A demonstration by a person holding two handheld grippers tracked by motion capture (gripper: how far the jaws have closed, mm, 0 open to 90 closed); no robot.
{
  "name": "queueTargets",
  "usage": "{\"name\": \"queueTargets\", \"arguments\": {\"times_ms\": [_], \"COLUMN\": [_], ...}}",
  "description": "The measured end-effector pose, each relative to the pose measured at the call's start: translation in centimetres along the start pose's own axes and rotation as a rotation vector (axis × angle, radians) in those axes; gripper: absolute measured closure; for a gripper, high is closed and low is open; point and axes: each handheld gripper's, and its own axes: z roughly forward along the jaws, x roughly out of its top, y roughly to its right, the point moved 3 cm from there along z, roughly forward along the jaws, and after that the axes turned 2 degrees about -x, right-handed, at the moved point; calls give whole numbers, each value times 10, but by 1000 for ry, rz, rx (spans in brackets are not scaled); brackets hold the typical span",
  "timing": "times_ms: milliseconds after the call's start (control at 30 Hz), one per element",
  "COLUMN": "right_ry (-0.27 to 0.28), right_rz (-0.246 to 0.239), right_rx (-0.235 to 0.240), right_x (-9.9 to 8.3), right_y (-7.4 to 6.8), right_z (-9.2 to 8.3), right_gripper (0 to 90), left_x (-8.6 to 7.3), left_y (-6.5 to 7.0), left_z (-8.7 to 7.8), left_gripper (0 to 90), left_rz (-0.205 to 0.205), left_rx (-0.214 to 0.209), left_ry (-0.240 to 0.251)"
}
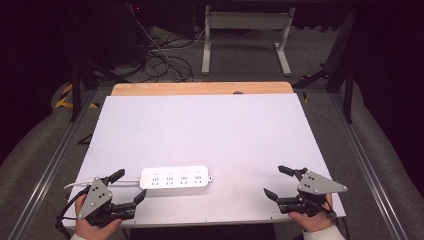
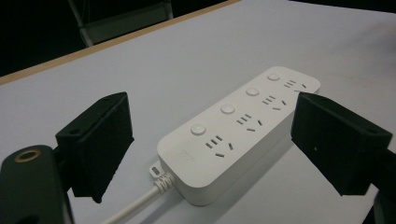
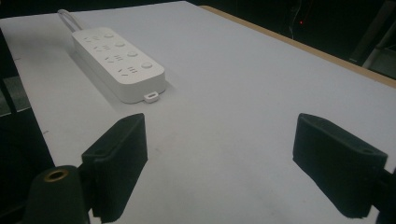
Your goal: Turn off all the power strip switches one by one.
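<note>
A: High view, lower centre of the frame: white power strip (image 1: 174,178) lies flat on the white table (image 1: 210,125), long side running left to right. Four sockets, four round buttons along its upper edge.

B: Cord?

A: White cord (image 1: 107,181) leaves the strip's left end and runs toward the lower left, passing by the left gripper (image 1: 128,186).

B: State of that gripper?

A: Jaws spread wide, nothing between the pads. It sits at the lower left of the frame, held in a hand (image 1: 95,227), just beside the strip's left end and apart from it. In the left gripper view the power strip (image 2: 233,128) fills the middle, running from lower centre to upper right, framed by the two black jaws; the cord (image 2: 140,203) exits at the bottom.

B: Right side?

A: Right gripper (image 1: 276,182) is at the lower right of the high view, well apart from the strip, jaws also spread, empty. Grey three-cornered plate on top. In the right gripper view the strip (image 3: 116,63) lies at the upper left, small tab at its near end, bare table between the jaws.

B: Beyond the table?

A: Wooden edge (image 1: 200,88) along the far side; cables on the floor, upper left.
</note>
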Motion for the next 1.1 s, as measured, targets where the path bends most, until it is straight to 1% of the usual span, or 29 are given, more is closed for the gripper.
{"name": "queueTargets", "arguments": {"times_ms": [233, 467, 567, 767, 833, 867, 900, 933, 967, 1000, 1033, 1067, 1100], "right_ry": [1, -1, -2, 0, 0, -1, -2, -2, 0, 1, 2, 0, 0], "right_rz": [0, -1, -2, -1, -2, -1, -5, -3, -1, -2, -2, -4, -3], "right_rx": [5, 3, 4, 3, 5, 5, 5, 6, 7, 6, 5, 5, 5], "right_x": [0, 0, 0, 0, 0, 0, 0, 0, 0, 0, 0, 0, 0], "right_y": [-1, -1, -1, -1, -1, -1, -1, -1, -1, -1, -2, -2, -2], "right_z": [0, 1, 1, 1, 1, 1, 1, 1, 1, 1, 1, 1, 1], "right_gripper": [188, 191, 193, 194, 194, 194, 194, 194, 194, 194, 194, 194, 195], "left_x": [2, 3, 4, 5, 6, 7, 7, 8, 8, 9, 10, 12, 13], "left_y": [-1, 0, 0, 1, 1, 0, 1, 1, 2, 1, 1, 0, 0], "left_z": [-1, -2, -3, -4, -4, -5, -5, -5, -6, -6, -6, -6, -6], "left_gripper": [145, 163, 181, 196, 207, 212, 215, 223, 236, 245, 252, 260, 272], "left_rz": [-7, -2, 14, 5, 6, 16, 6, 15, 10, 14, 2, 5, -3], "left_rx": [-2, -8, 10, 8, 10, 9, 7, 6, 10, 12, 8, 4, 3], "left_ry": [1, -1, -8, -1, -3, -2, -2, -3, -2, -7, -3, -5, -5]}}
